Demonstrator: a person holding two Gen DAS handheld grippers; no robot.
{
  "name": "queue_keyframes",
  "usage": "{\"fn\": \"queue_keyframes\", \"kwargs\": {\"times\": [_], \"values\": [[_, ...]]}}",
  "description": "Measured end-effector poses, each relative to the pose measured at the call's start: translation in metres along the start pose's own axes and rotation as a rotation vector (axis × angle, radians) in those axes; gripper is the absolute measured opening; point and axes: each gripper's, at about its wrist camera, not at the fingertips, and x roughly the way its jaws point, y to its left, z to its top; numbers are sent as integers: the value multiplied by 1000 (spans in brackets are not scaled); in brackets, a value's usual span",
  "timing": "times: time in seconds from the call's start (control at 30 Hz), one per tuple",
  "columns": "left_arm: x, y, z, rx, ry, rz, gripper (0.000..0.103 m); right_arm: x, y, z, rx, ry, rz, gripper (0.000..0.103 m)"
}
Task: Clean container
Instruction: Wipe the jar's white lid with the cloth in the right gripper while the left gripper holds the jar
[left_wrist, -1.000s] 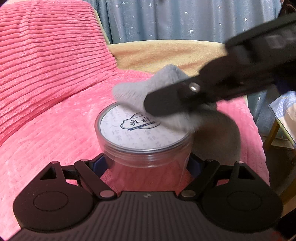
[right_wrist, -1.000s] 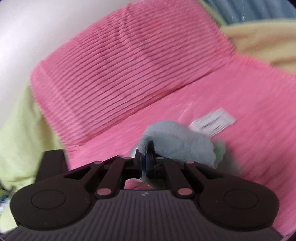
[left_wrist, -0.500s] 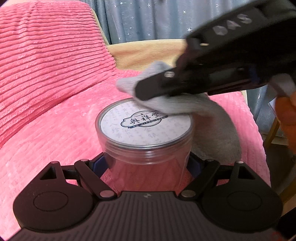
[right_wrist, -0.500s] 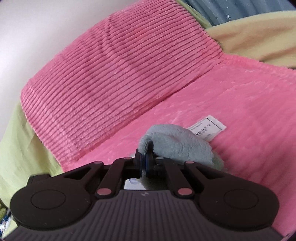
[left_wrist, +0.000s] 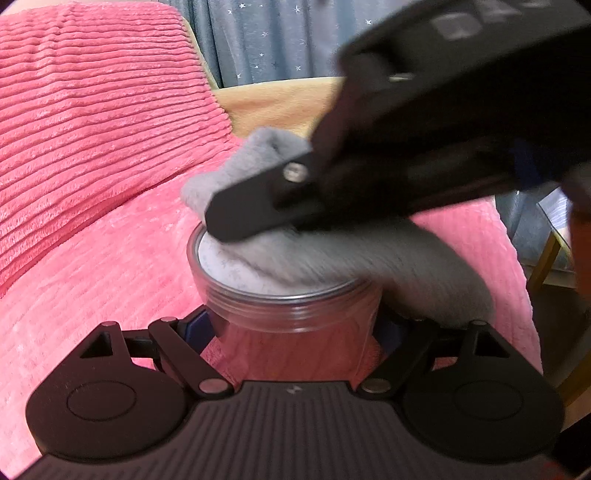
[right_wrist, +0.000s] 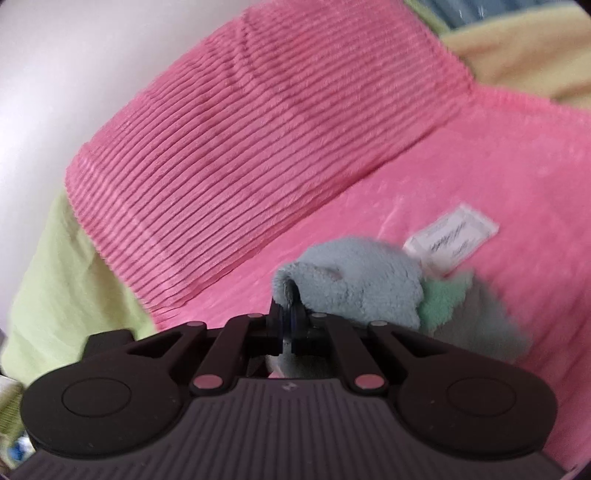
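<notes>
The container (left_wrist: 291, 314), a clear jar, sits clamped between the left gripper (left_wrist: 295, 332) fingers over a pink ribbed blanket (left_wrist: 92, 147), star-print curtain (left_wrist: 277, 37) behind. The right gripper (right_wrist: 287, 325), pinching a grey cloth (left_wrist: 332, 254), hides most of its blurred lid label.

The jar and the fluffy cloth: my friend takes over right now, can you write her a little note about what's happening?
Left hand-held gripper: shut on the clear jar, holding it upright over the pink blanket.
Right hand-held gripper: shut on the grey cloth.
The cloth lies across the jar's white labelled lid, covering most of it, one end hanging off the jar's right side.
Done: lid wiping is under way.
Left: finish the lid; the jar's sides look unwiped, though that is hard to tell.
</notes>
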Motion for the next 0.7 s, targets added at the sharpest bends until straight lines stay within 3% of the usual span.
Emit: {"fn": "queue_keyframes", "kwargs": {"times": [0.37, 0.43, 0.53, 0.7], "values": [[0, 0, 1, 10, 1, -5, 85, -21, 4, -5, -47, -17, -78, 1], [0, 1, 0, 7, 1, -5, 85, -7, -15, 14, -20, 7, -34, 1], [0, 0, 0, 6, 2, -3, 85, 0, -14, 10, 23, 21, 23, 1], [-1, -1, -1, -2, 1, -4, 85, 19, -4, 11, -10, 0, 20, 1]]}}
